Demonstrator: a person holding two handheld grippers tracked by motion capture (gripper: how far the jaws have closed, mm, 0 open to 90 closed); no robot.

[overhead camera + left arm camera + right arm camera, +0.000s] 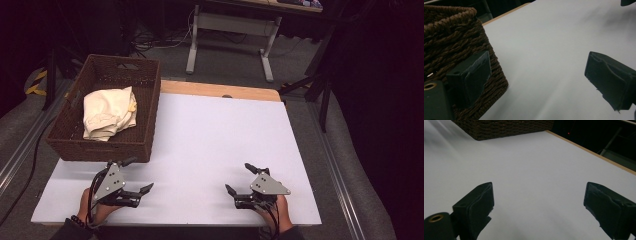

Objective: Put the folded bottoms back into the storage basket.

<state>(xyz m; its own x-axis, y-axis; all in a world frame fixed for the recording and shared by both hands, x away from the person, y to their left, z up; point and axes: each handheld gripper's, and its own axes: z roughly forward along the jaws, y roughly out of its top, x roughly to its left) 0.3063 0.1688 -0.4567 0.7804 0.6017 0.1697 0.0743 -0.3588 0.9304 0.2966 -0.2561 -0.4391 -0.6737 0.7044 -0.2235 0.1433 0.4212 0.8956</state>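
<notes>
A brown wicker basket (144, 80) stands at the table's far left, and a folded cream cloth (107, 113) lies inside it. My left gripper (138, 175) rests open near the front edge, just in front of the basket's near corner (461, 37); one of its fingers (471, 77) sits close against the weave. My right gripper (241, 178) is open at the front right, over bare white surface. Both pairs of jaws (537, 207) stand wide apart with nothing between them.
The white tabletop (215, 140) has a wooden strip along its far edge (220, 90). Beyond it stands a desk frame (230, 30) on grey floor. A rail (340, 175) runs along the right side of the table.
</notes>
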